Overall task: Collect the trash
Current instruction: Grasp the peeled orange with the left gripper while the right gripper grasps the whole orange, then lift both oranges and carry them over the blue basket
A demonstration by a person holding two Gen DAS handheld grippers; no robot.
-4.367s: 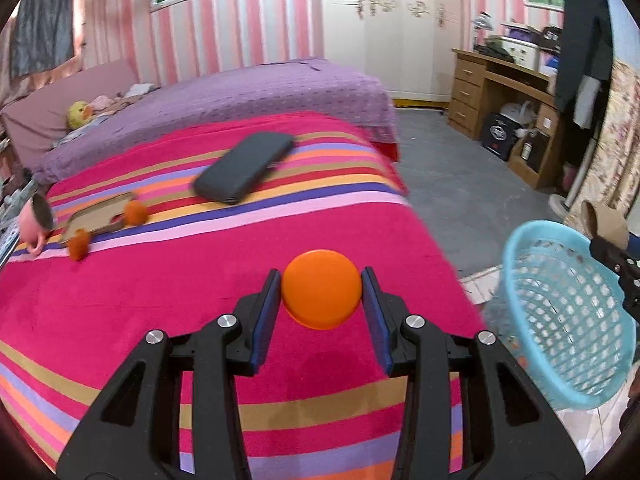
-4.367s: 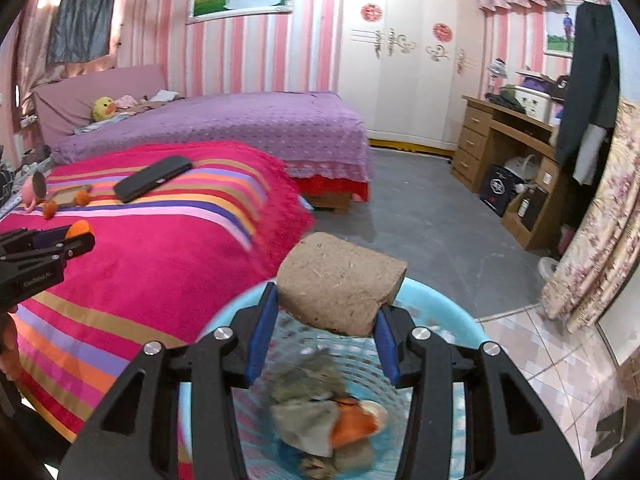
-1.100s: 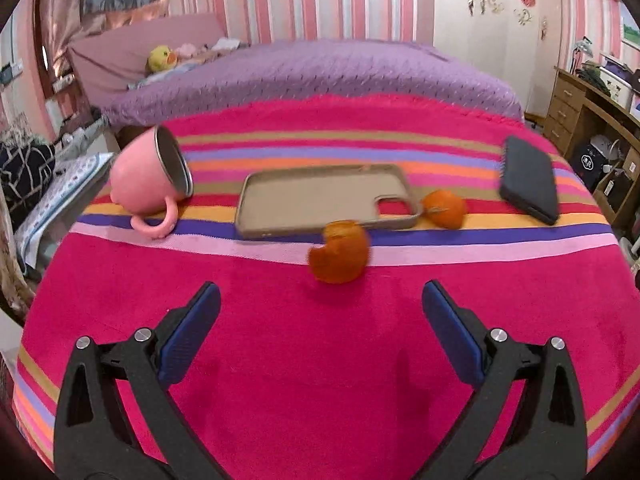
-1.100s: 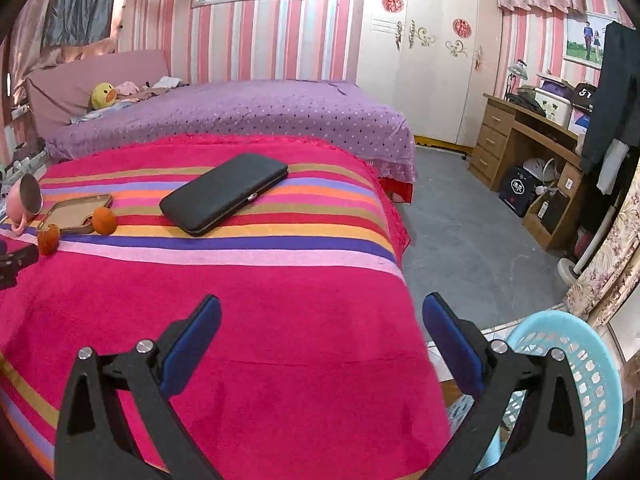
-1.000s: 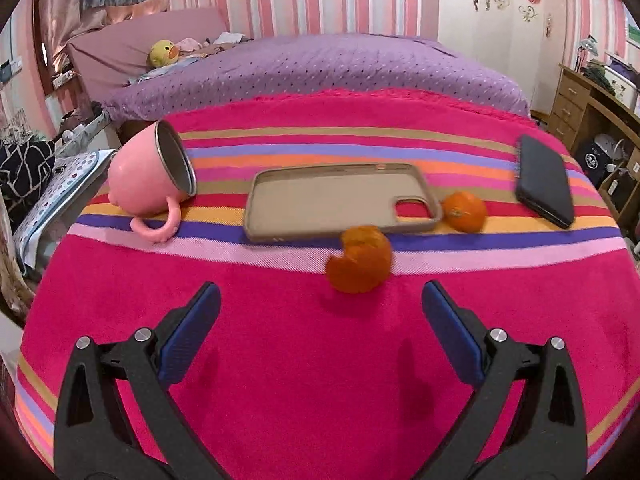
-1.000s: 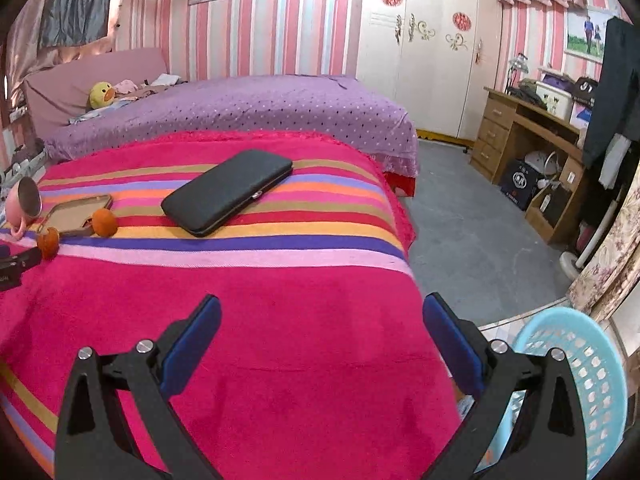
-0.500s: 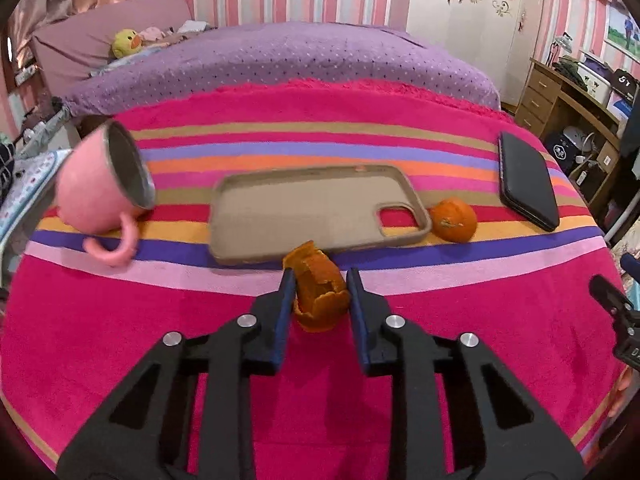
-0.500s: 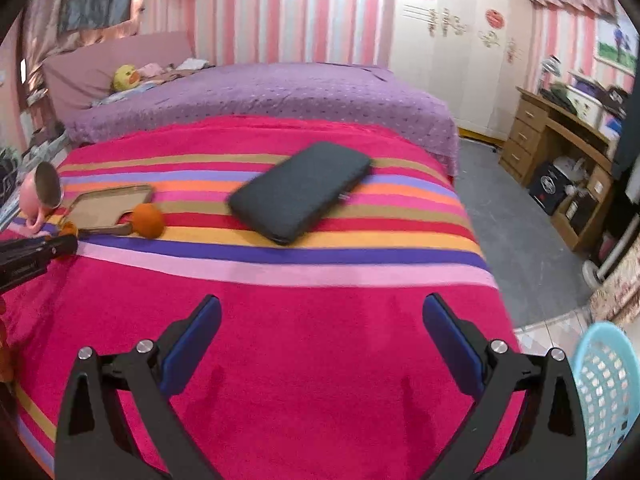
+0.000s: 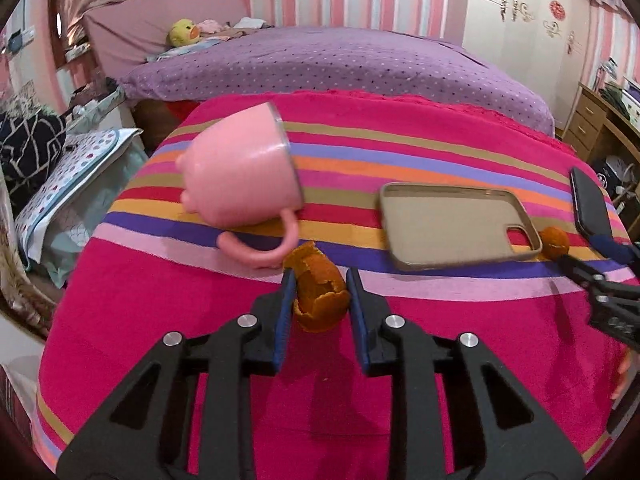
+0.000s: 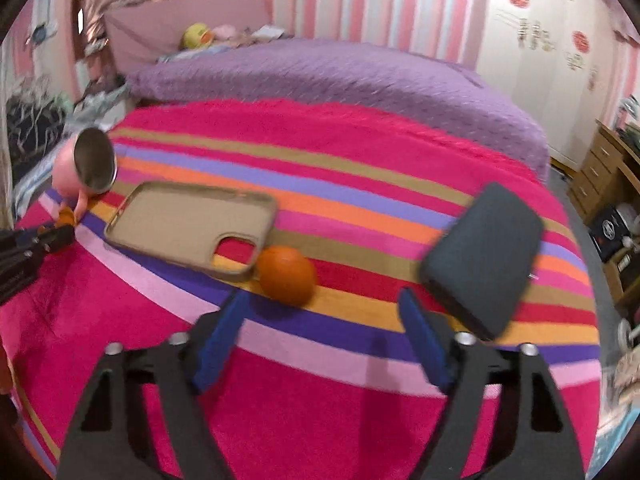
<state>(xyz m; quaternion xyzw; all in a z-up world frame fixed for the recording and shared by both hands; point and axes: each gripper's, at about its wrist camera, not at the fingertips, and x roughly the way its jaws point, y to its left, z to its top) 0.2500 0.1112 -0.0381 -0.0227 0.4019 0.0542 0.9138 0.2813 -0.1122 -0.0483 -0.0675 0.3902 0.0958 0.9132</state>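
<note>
My left gripper (image 9: 320, 284) is shut on a torn piece of orange peel (image 9: 318, 296), held just above the striped bedspread (image 9: 280, 360), in front of the pink mug's handle. A second orange piece (image 10: 286, 274) lies beside the tan phone case (image 10: 180, 220); it also shows in the left wrist view (image 9: 554, 242). My right gripper (image 10: 320, 320) is open and empty, close to that orange piece, which sits just beyond and left of the gap between its fingers.
A pink mug (image 9: 240, 172) lies on its side at the left. A tan phone case (image 9: 452, 224) and a black wallet (image 10: 484, 260) lie on the striped bedspread. A purple bed (image 9: 340, 64) stands behind. A wooden desk (image 10: 616, 168) is at the right.
My left gripper closed on the orange peel and has shifted left toward the mug. My right gripper moved left across the bed and now sits close to the second orange piece.
</note>
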